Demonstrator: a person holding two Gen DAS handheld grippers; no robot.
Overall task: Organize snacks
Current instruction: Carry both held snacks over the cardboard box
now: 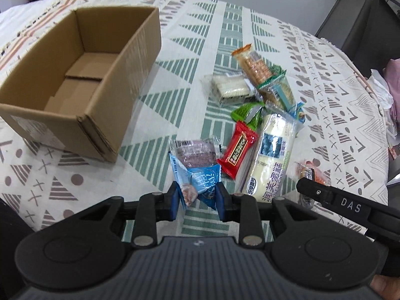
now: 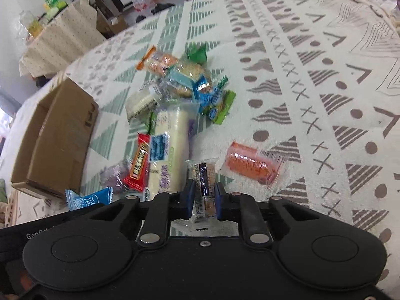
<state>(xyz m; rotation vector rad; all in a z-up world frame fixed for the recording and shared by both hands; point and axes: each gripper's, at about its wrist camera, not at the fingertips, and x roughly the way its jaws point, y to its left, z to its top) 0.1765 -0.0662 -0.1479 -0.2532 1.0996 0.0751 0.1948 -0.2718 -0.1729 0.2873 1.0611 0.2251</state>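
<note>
Patterned tablecloth (image 1: 250,30) bearing open cardboard box (image 1: 82,80) beside a heap of wrapped snacks (image 1: 265,115).

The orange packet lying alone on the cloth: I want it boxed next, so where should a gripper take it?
Judging by its pose, grip the orange packet across its short width at the plump middle, coming from above. It lies flat and apart from the pile, long axis slanting down to the right, and its clear crimped ends look too floppy to hold.

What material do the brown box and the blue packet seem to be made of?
Box: likely corrugated cardboard, matte brown; folded flaps and raw edges show. Blue packet: apparently thin plastic film, glossy; it crinkles and reflects light between the left tool's pads.
</note>
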